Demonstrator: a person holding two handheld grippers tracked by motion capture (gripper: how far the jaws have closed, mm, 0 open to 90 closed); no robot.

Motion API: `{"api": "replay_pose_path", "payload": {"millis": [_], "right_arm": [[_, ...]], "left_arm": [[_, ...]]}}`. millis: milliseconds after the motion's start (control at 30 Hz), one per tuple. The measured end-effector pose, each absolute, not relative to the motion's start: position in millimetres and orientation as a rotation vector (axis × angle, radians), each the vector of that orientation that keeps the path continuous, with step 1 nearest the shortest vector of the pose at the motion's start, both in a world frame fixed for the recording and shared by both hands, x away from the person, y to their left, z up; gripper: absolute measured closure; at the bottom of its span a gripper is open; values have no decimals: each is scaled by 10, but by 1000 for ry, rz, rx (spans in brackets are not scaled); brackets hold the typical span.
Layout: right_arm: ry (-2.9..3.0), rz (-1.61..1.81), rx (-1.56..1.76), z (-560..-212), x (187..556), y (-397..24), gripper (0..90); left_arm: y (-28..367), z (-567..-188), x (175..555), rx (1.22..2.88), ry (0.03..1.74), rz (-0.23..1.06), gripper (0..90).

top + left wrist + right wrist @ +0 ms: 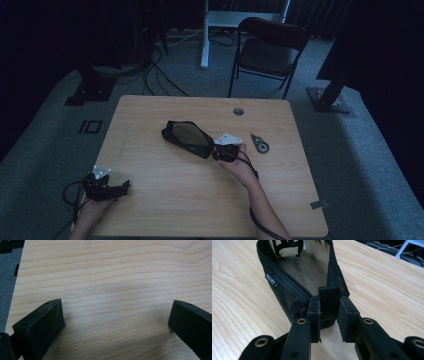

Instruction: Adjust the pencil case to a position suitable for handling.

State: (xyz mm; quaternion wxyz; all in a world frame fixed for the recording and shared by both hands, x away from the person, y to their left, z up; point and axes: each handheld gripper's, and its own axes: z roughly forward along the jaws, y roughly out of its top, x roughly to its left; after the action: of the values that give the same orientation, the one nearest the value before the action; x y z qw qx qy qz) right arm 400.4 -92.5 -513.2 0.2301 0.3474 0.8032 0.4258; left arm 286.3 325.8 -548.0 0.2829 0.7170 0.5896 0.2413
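Lying on wood table [165,200], dim rm: mesh pouch [186,137].

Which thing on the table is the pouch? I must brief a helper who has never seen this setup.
Start at the wooden table and look at its middle, left of the small green tape dispenser. There lies the black mesh pouch, its zipper open. The right hand-held gripper is shut on the fabric tab at its end. It is the only soft, dark bag there.

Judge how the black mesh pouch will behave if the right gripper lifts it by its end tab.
The mesh pouch looks soft, so it would probably sag from the tab. Its thin see-through walls suggest little weight. The right gripper clamps woven fabric, so slipping seems unlikely.
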Motion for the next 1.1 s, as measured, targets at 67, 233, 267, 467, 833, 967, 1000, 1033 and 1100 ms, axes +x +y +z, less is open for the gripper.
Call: {"api": "replay_pose_path", "payload": {"millis": [67, 233, 267, 467, 833, 967, 1000, 1033, 1100], "right_arm": [[2202, 1168, 966, -5133, 3982, -975, 735], [2177, 1170, 1001, -5144, 3924, -1111, 733], [2172, 1171, 1012, -5149, 3913, -1143, 734], [2127, 1144, 1046, -5141, 3838, -1343, 733], [2064, 1114, 1099, -5174, 3676, -1683, 734], [2040, 1099, 1114, -5188, 3619, -1776, 733], [2036, 1098, 1118, -5191, 3605, -1799, 733], [2029, 1097, 1123, -5191, 3587, -1821, 733], [2023, 1078, 1115, -5193, 3556, -1859, 733]], "left_arm": [[3258, -5480, 2862, 1920, 1579, 646, 5], [3258, -5480, 2862, 1919, 1579, 646, 5], [3258, -5480, 2862, 1920, 1579, 646, 5], [3258, -5480, 2863, 1920, 1578, 646, 5], [3258, -5480, 2863, 1920, 1579, 646, 5], [3258, -5480, 2863, 1920, 1579, 646, 6], [3258, -5480, 2863, 1920, 1579, 646, 5], [3258, -5481, 2863, 1919, 1578, 647, 6], [3258, -5481, 2863, 1919, 1578, 647, 6]]}}
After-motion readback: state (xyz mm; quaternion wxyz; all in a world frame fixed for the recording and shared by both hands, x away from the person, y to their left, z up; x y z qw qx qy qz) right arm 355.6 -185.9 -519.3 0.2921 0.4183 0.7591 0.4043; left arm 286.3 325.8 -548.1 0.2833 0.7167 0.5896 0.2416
